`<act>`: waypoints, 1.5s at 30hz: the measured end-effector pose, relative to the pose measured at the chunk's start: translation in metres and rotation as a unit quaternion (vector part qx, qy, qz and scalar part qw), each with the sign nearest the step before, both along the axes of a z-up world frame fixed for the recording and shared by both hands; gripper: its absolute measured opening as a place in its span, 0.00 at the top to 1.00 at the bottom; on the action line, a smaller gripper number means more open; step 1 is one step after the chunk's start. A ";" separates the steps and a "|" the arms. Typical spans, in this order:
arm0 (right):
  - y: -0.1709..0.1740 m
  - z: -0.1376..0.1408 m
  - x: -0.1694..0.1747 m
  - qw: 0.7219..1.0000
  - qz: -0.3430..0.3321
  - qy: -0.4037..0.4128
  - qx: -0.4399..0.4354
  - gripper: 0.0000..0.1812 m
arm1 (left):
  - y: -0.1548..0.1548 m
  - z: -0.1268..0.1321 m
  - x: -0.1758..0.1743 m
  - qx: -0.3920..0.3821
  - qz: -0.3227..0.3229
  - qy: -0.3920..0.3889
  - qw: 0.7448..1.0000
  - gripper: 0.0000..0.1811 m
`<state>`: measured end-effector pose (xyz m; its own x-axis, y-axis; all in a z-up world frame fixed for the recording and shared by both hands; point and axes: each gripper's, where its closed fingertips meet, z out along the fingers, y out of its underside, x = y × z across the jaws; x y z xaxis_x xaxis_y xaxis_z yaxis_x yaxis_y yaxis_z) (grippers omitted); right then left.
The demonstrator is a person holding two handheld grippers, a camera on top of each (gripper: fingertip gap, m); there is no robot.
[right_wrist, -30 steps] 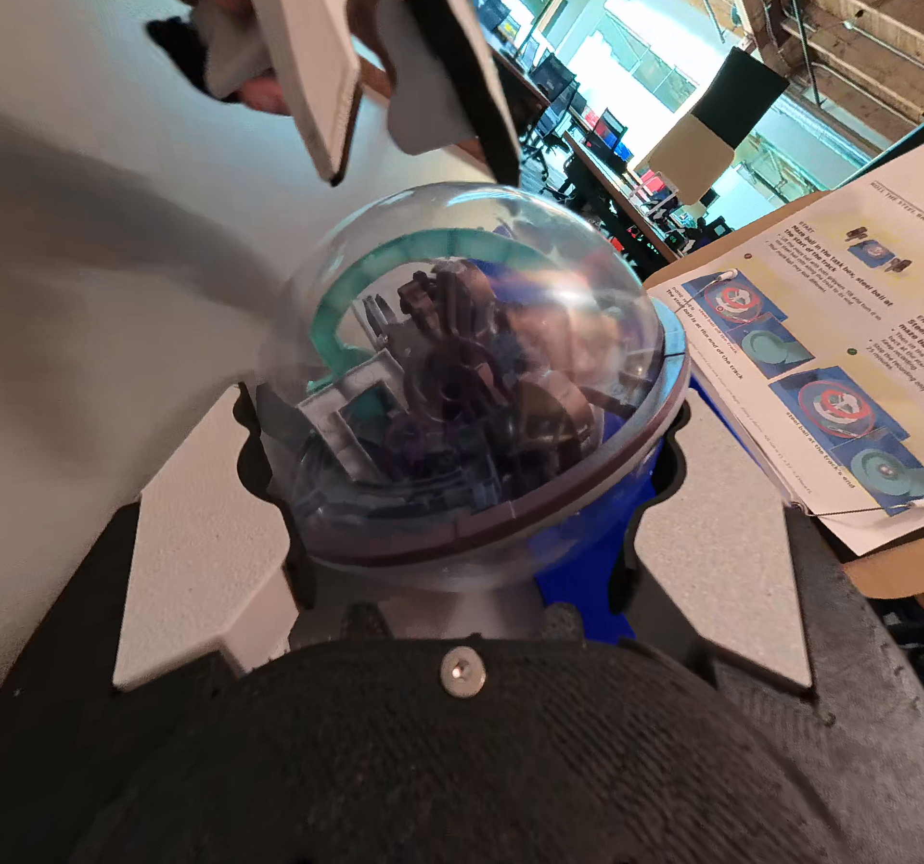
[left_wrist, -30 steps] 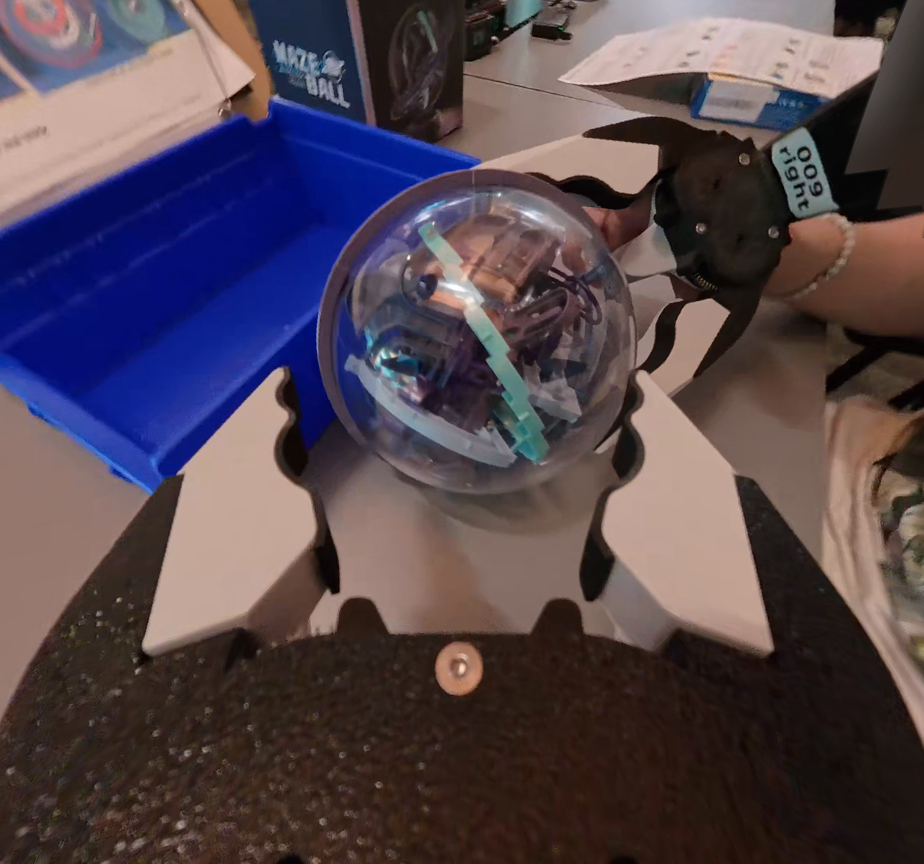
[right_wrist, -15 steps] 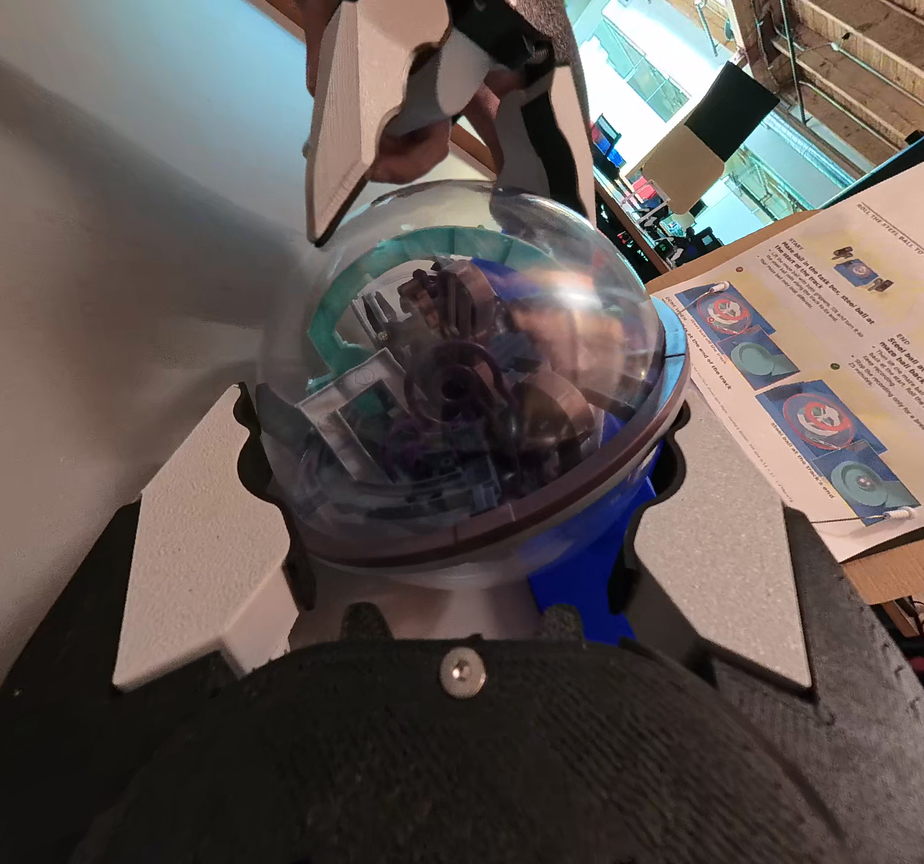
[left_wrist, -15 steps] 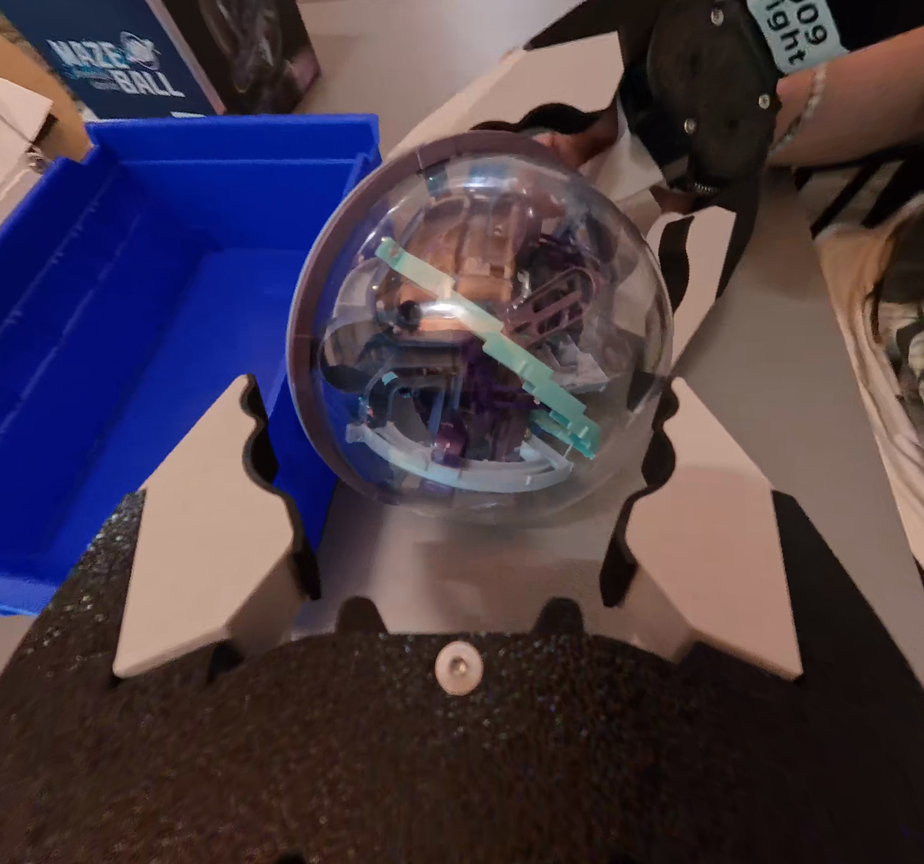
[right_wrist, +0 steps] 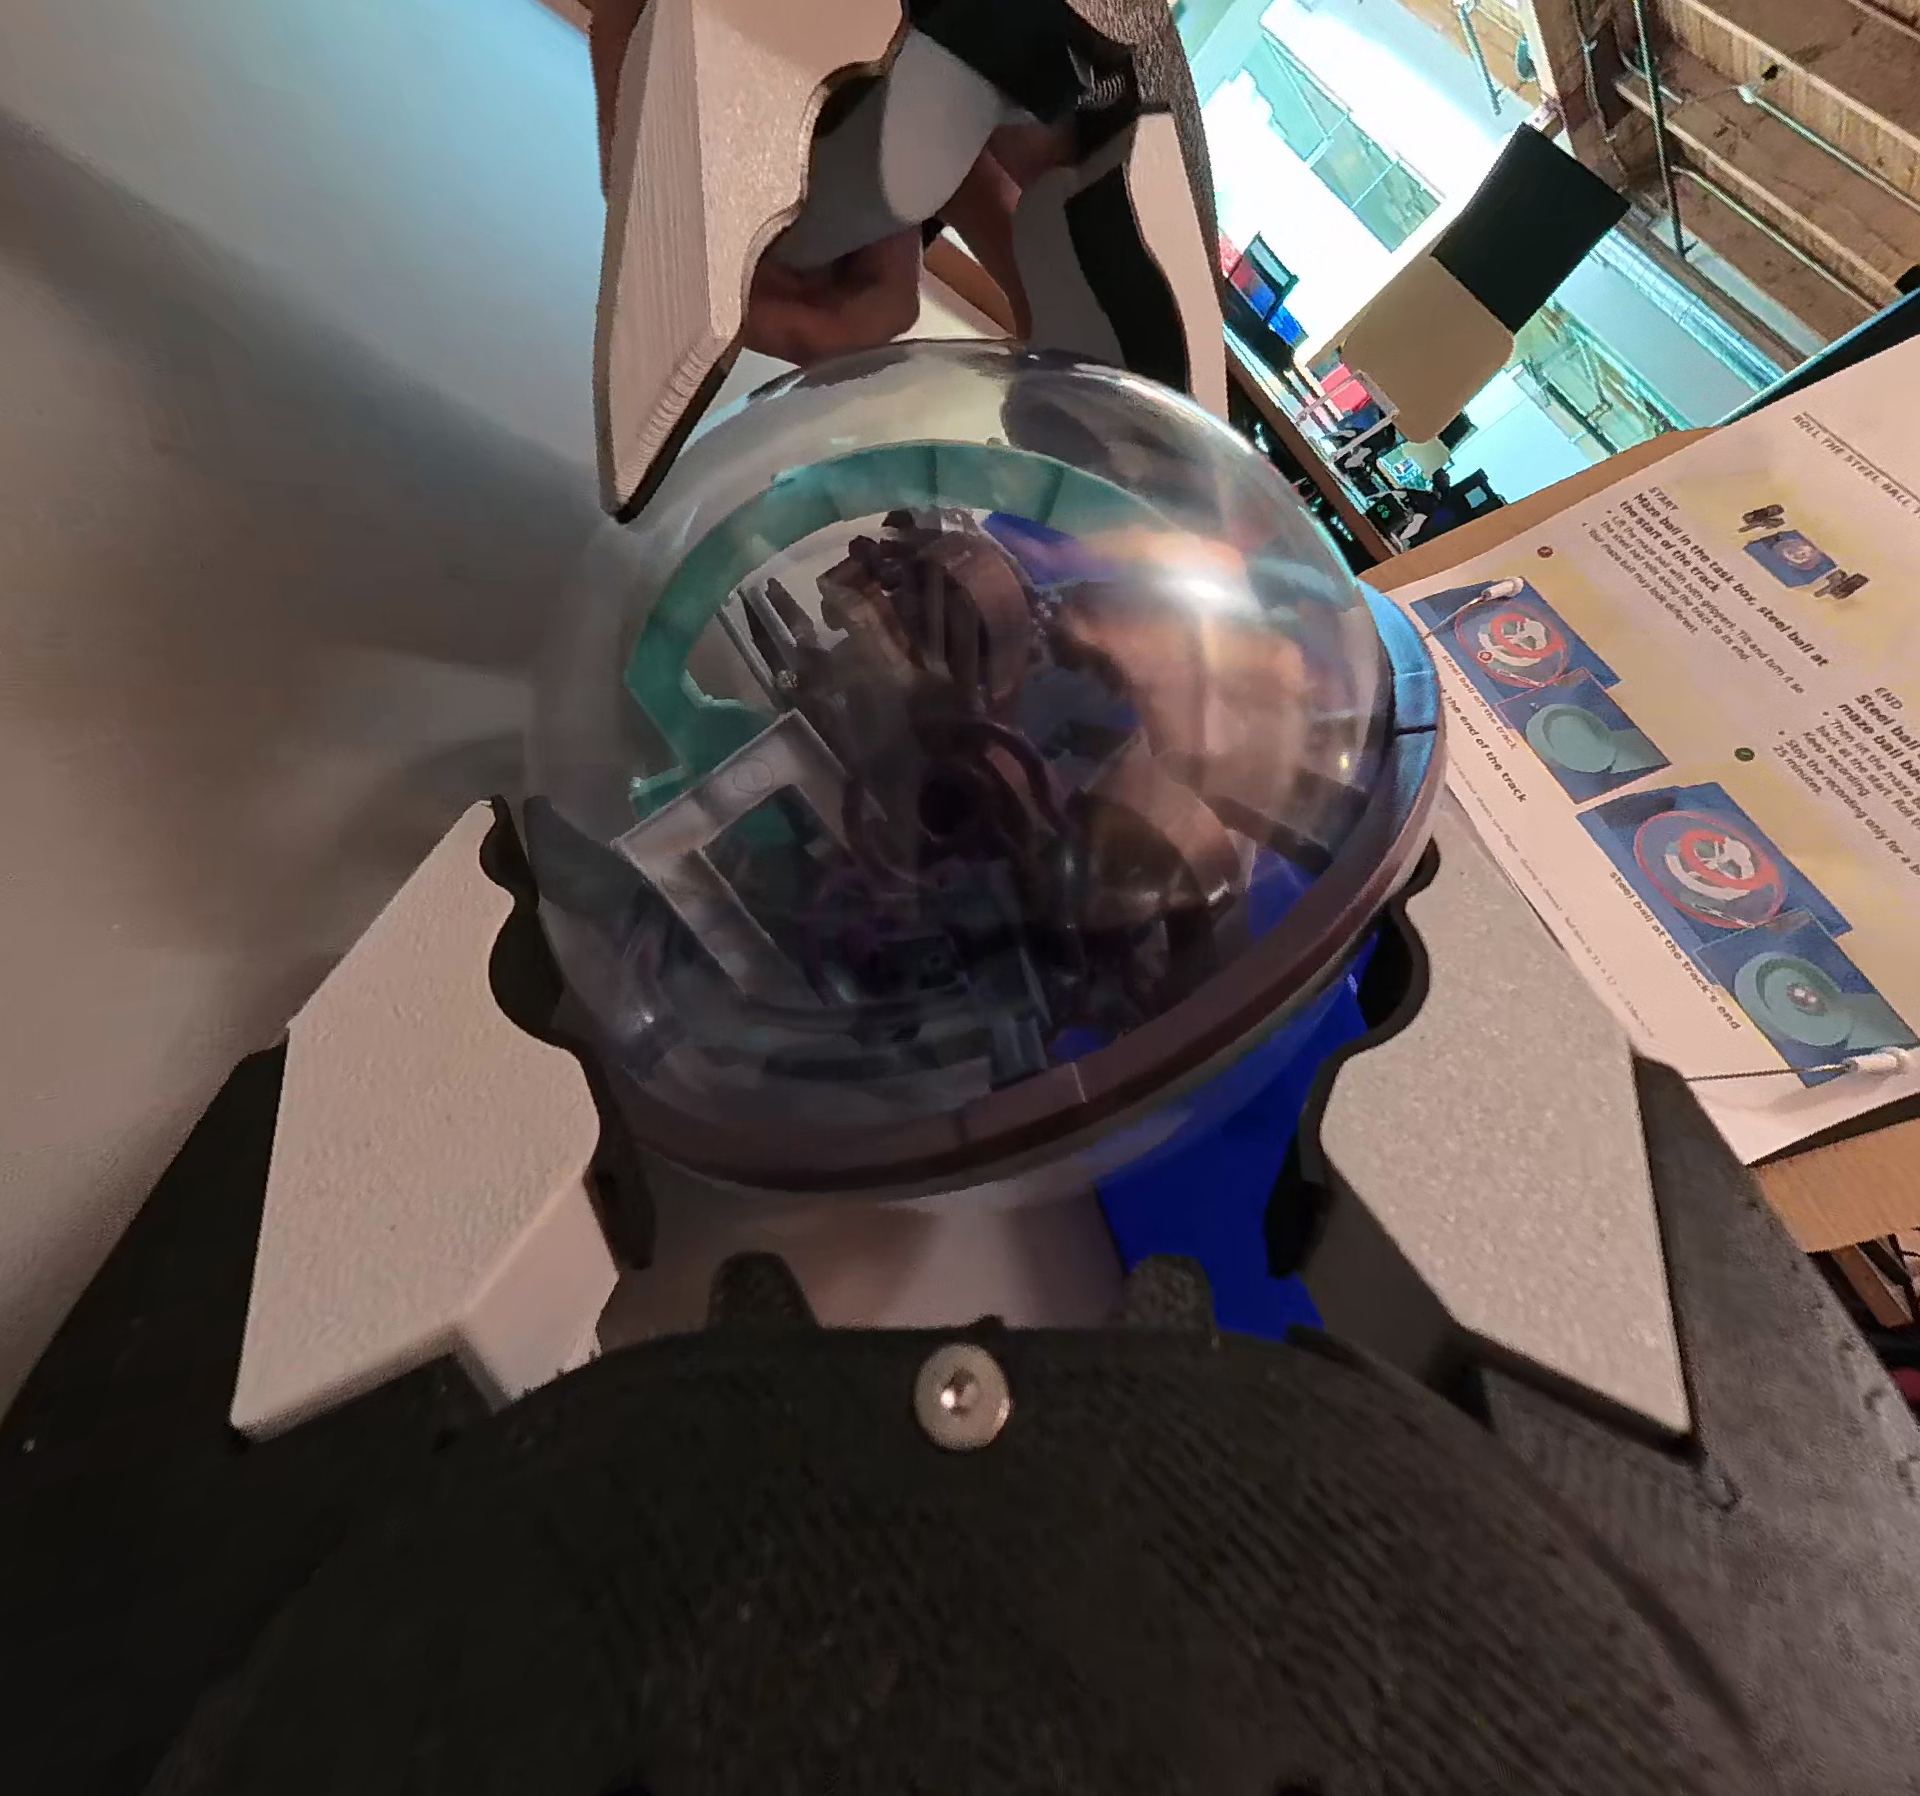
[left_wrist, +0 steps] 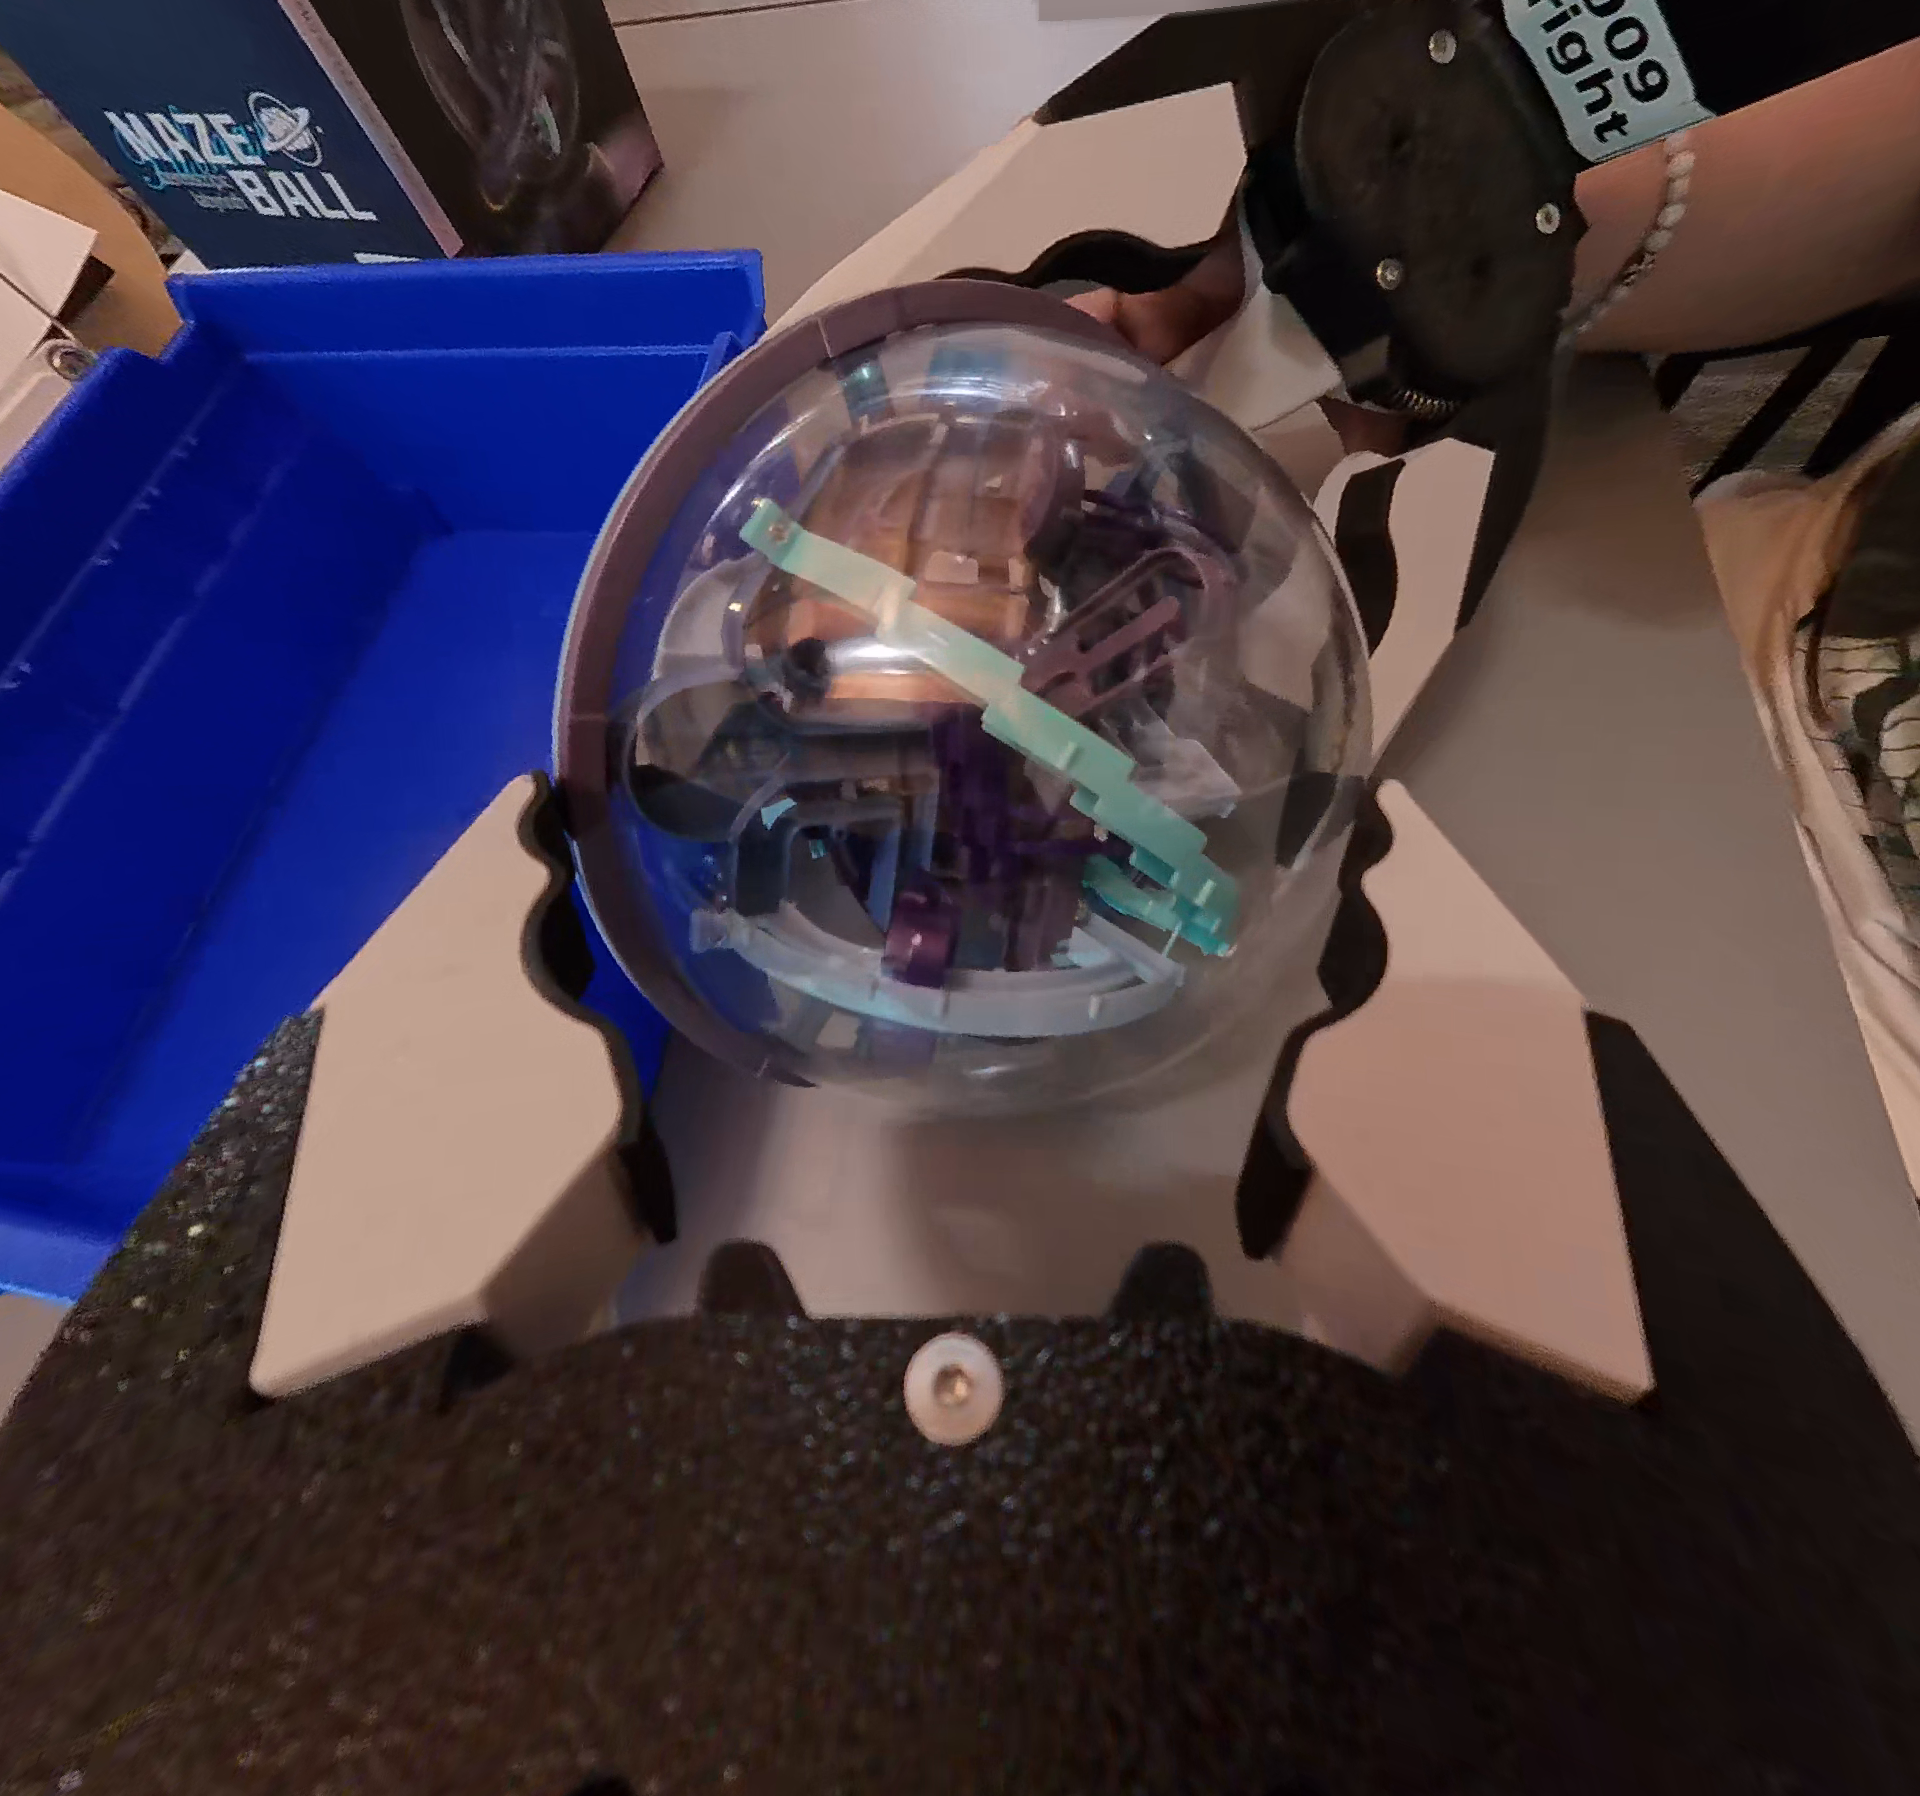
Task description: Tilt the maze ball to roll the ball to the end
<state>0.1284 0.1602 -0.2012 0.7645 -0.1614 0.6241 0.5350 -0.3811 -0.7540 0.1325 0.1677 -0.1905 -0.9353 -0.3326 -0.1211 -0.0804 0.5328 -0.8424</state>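
I have the maze ball held up off the worktop between both pairs of tongs, one from each side. My left tongs are spread wide and cradle its near half, the scalloped inner edges touching or all but touching the shell on both flanks. My right tongs do the same from the opposite side, also spread wide, their edges pressed to the dome just above the dark seam ring. I judge each pair to be gripping it, and neither is nearer than the other.

What the next tilt turns on is how the sphere sits between them. In the left wrist view the seam ring runs up the left side, toward the blue bin, so the clear dome faces right and toward me. The teal track slants from upper left down to lower right, so a roll along it would call for dipping that right side.

The small steel ball itself I cannot pick out with any certainty: glare and layered purple and grey ramps hide it in both views. The far half of the sphere is hidden in each view. An instruction sheet lies beside the bin.
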 end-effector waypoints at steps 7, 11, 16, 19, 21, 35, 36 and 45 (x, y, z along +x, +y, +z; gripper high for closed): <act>0.000 0.000 0.000 0.999 -0.008 0.032 0.025 0.13 | 0.003 -0.002 -0.003 0.012 0.015 -0.011 1.000 0.22; -0.002 0.001 -0.003 0.998 -0.003 0.048 0.036 0.15 | 0.003 -0.002 -0.003 0.006 0.023 -0.015 1.000 0.23; -0.010 0.008 -0.001 0.997 -0.001 0.061 0.053 0.15 | 0.003 -0.001 -0.004 -0.011 0.031 -0.024 0.999 0.22; -0.013 0.010 0.001 0.994 -0.002 0.083 0.068 0.15 | 0.003 -0.001 -0.004 -0.017 0.035 -0.030 0.999 0.22; -0.010 0.005 0.000 0.994 0.002 0.088 0.060 0.16 | 0.002 -0.001 -0.004 -0.021 0.036 -0.035 0.999 0.22; 0.002 -0.004 -0.001 0.999 0.009 0.039 0.008 0.13 | 0.009 -0.005 -0.008 0.002 0.038 -0.037 0.999 0.22; 0.002 -0.005 0.000 1.000 0.006 0.030 0.000 0.13 | 0.009 -0.005 -0.008 0.001 0.034 -0.034 0.999 0.22; 0.001 -0.010 0.001 1.000 0.003 0.010 -0.026 0.15 | 0.012 -0.012 -0.002 -0.002 -0.010 0.016 1.000 0.18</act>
